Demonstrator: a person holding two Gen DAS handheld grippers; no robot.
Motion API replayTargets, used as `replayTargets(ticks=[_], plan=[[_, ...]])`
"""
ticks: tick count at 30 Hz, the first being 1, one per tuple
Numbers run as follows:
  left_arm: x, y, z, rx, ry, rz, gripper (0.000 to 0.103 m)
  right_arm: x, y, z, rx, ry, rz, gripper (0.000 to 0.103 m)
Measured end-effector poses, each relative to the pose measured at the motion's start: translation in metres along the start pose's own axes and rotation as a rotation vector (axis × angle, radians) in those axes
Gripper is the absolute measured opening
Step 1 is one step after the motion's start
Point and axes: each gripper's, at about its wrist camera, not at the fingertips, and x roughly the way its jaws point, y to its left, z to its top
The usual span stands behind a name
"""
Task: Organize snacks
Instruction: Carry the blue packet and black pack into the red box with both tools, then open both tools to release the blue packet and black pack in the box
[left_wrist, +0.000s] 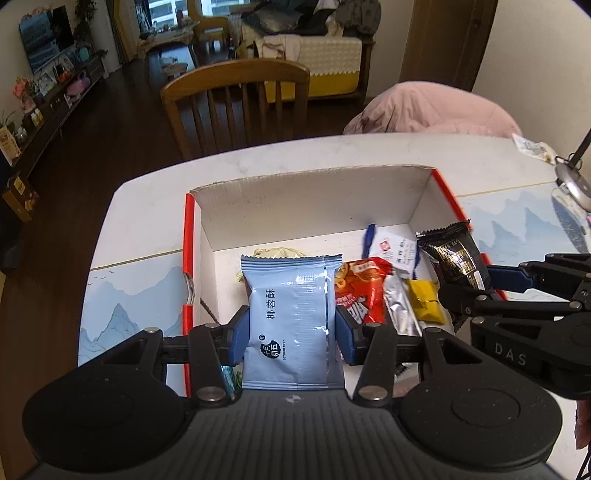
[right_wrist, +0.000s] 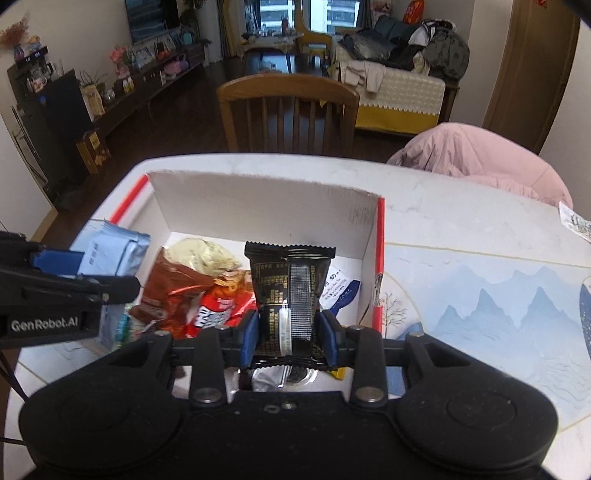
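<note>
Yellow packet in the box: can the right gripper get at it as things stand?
Probably not. The right gripper is shut on the black packet, so its jaws are occupied, though the yellow packet lies exposed in the box below it.

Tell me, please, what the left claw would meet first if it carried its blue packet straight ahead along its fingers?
Probably the box's white far wall. The left claw, shut on the light blue packet, points at it over the cream wrapper in the box. Depth is unclear, so the packet might brush that wrapper first.
</note>
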Motion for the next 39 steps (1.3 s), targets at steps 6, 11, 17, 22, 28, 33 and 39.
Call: replayTargets(ticks=[6, 11, 17, 22, 28, 33, 39], plan=[[0.031, -0.001, 0.007, 0.001, 0.055, 0.026, 0.047, 0.033, -0.004, 0.001, -0.019, 0.072, 0.004, 0.035], [0.047, -0.005, 0.009, 0.021, 0.086, 0.021, 0.047, 0.048, 0.0, -0.004, -0.041, 0.105, 0.013, 0.035], [0.066, -0.005, 0.004, 0.028, 0.134, 0.02, 0.047, 0.054, -0.001, -0.005, -0.044, 0.12, 0.014, 0.035], [0.072, -0.005, 0.0, 0.031, 0.144, 0.016, 0.047, 0.056, -0.002, -0.006, -0.041, 0.122, 0.012, 0.034], [0.076, -0.006, -0.001, 0.037, 0.15, 0.007, 0.048, 0.056, -0.001, -0.005, -0.044, 0.121, 0.009, 0.035], [0.07, -0.003, -0.003, 0.017, 0.14, -0.006, 0.049, 0.05, -0.002, -0.006, -0.041, 0.101, 0.014, 0.035], [0.056, 0.002, -0.006, -0.014, 0.113, -0.026, 0.054, 0.035, -0.006, -0.007, -0.021, 0.082, 0.035, 0.037]])
